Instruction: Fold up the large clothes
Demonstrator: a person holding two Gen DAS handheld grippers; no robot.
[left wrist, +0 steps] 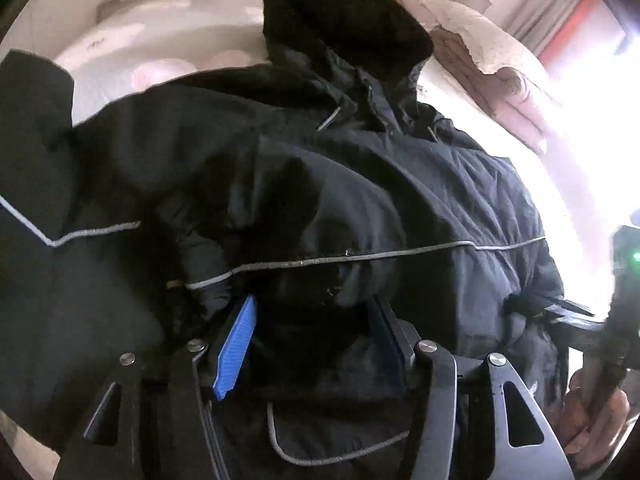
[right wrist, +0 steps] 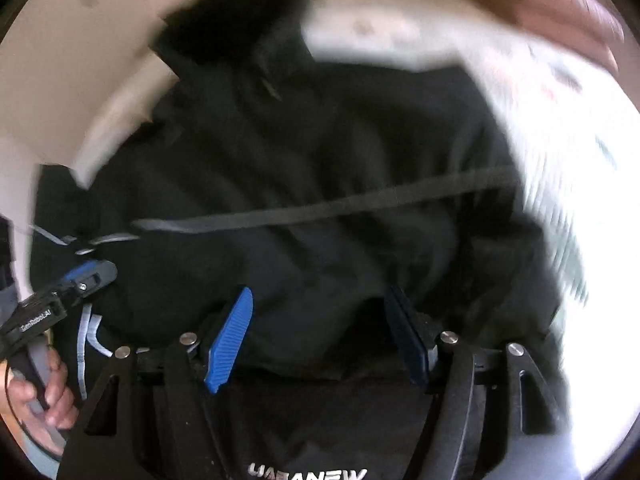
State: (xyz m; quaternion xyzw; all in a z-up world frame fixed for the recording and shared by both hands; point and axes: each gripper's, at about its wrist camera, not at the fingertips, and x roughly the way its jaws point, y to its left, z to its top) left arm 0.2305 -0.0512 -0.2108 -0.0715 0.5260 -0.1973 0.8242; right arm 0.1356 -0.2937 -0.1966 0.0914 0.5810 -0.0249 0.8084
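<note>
Across the pale bed sprawls a big black hooded jacket, hood at the far end, still bulky with a sleeve flopped out left, so the folding looks barely half done. Both tools sit at the near hem: left gripper and right gripper each have jaws spread wide around bunched fabric, not clamping. Mirrored lettering near the right one reads roughly "URBANEW"; the left gripper's body says "GenRobot.AI".
</note>
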